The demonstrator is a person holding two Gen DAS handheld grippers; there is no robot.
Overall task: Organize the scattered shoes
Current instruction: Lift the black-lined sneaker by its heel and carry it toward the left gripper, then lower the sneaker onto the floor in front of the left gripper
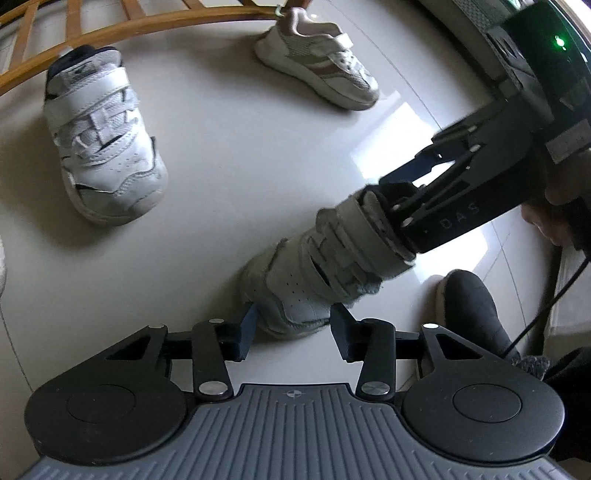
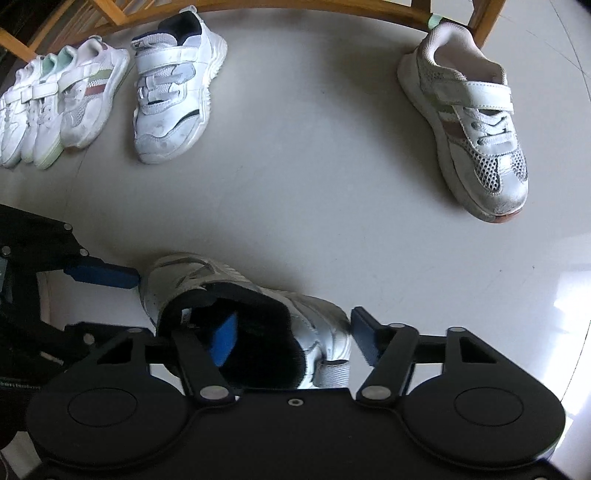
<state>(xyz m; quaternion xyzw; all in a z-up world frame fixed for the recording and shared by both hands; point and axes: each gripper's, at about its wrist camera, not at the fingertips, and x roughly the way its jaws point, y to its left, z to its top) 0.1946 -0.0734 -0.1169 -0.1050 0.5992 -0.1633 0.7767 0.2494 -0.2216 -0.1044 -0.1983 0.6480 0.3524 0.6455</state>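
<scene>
While two hand-held claws converge on a small white leather sneaker with twin hook-and-loop straps (image 1: 295, 284), it lies on the pale glossy tiled floor (image 1: 229, 155), well apart from the row it appears bound for. From the left wrist view, the left claw (image 1: 293, 330) brackets the toe, its blue pads close beside the leather on either side; whether they press cannot be told, so the claw reads as narrowed around the toe rather than gripping it. From the right wrist view, the right claw (image 2: 291, 341) straddles the shoe's outer wall at the heel, one blue pad down inside the dark-lined opening and the other just outside the white leather, with a sliver of space visible, so a firm hold is not confirmed. Working toe and heel together looks like a way to steady the shoe and steer its heading.

Near the slatted wooden frame (image 2: 258, 5) at the far edge, a matching white strap sneaker with a navy collar (image 2: 173, 92) stands toe-forward beside a tight row of white sneakers with pastel stripes (image 2: 55, 103), suggesting pairs are being lined up there. One white mesh-panelled sneaker with a brown side stripe (image 2: 469, 122) sits alone on the opposite side, not yet sorted. A person's dark-socked foot (image 1: 476, 314) rests beside the work.
</scene>
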